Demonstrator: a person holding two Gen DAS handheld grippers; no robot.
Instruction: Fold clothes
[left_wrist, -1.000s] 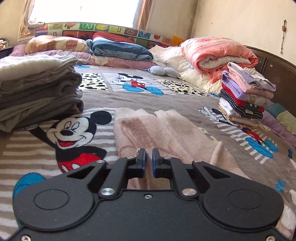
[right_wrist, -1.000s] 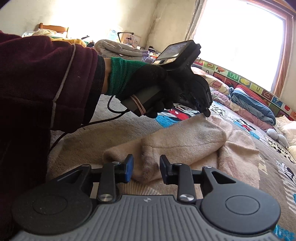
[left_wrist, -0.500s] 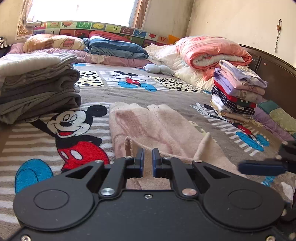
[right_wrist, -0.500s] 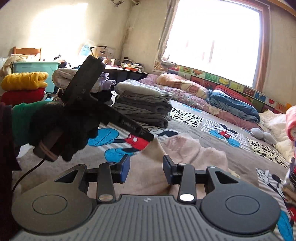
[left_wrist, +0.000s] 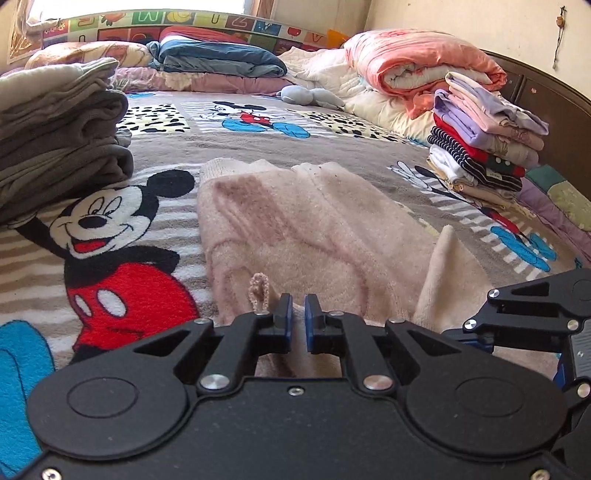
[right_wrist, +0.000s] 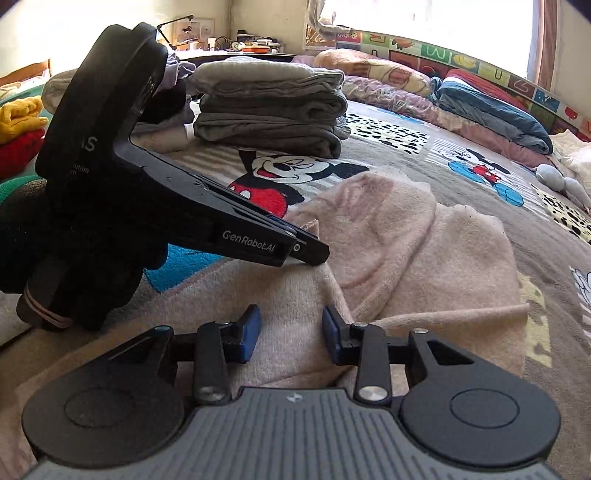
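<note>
Left wrist view: left gripper (left_wrist: 298, 317) sits low over the near edge of the pink fleece garment (left_wrist: 314, 229), jaws nearly closed with only a thin slit between the blue pads; whether any fleece is pinched in that slit cannot be told. The right wrist view shows its tip pressed onto a raised fold of the garment. Right gripper (right_wrist: 290, 330) hovers just nearer than that fold, jaws well apart, holding nothing.

Risks, judged from this:
- If the left grip is empty or shallow, a pull would slip off the pile and the fold would collapse.
- Small yarn loop (left_wrist: 258, 291) just left of the left gripper could snag a pad.
- Thick fleece: right jaws closing here may take several layers and drag the whole garment across the Mickey blanket (left_wrist: 110, 229).
- Beyond the garment, the grey folded stack (right_wrist: 269, 107) on its left and the coloured stack (left_wrist: 484, 129) on its right are close enough that a wide swing could topple them.
</note>
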